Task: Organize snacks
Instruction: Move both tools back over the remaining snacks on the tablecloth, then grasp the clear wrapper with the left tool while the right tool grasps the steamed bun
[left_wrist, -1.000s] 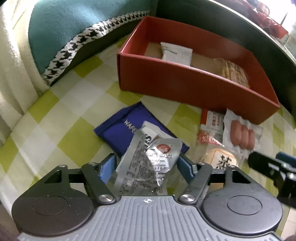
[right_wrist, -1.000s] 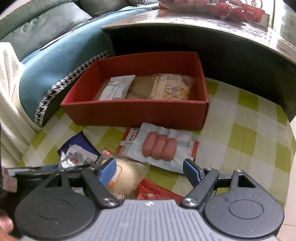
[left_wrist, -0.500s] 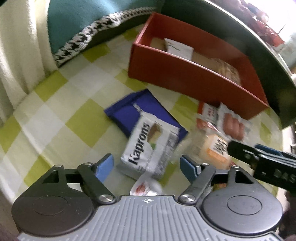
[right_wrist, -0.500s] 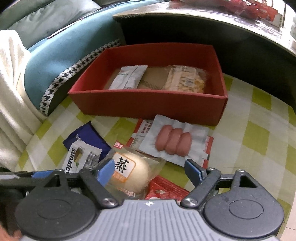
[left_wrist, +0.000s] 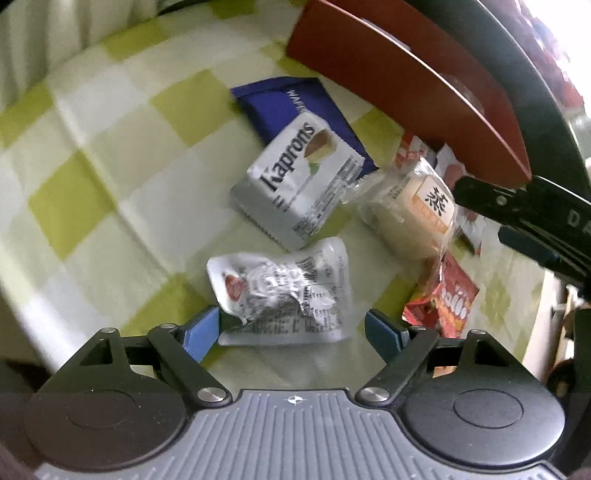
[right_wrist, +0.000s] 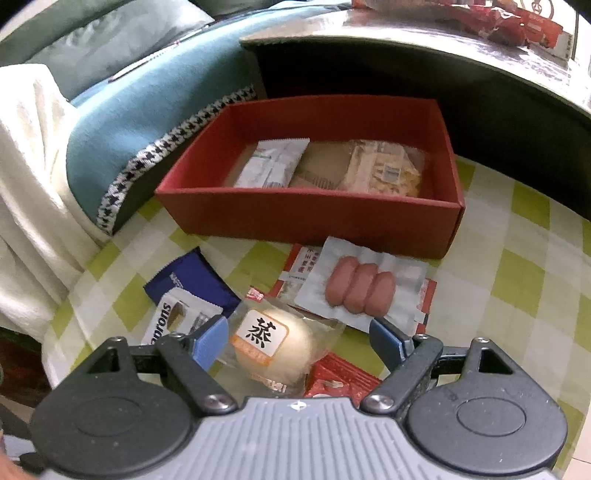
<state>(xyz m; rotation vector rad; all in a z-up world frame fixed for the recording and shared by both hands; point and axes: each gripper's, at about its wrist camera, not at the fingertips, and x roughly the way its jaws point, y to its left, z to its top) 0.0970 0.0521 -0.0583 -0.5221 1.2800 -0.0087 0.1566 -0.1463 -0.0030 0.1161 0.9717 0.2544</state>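
So in the left wrist view, the left hand-held gripper is sitting wide open with nothing in it, and the crumpled silver pouch that it was pinching a second ago is now lying loose on the checked tabletop, right between the blue fingertips. Looks to me like a dropped or abandoned grab, so that pouch is still waiting to go into the red box and will need picking up again. Just past it the silver Kaprons packet is lying partly over the blue wafer pack, with the wrapped steamed bun and a red snack packet off to the right; the other tool is poking in at the right edge. This view is blurry and only catches the box's outer wall. Over in the right wrist view, the right hand-held gripper is also spread wide and empty, hovering over the steamed bun, probably lining up on it. This one is actually showing inside the red box: a white sachet and a clear bag of crackers are already in there. It's also showing the sausage pack just in front of the box, but the silver pouch is hidden here.
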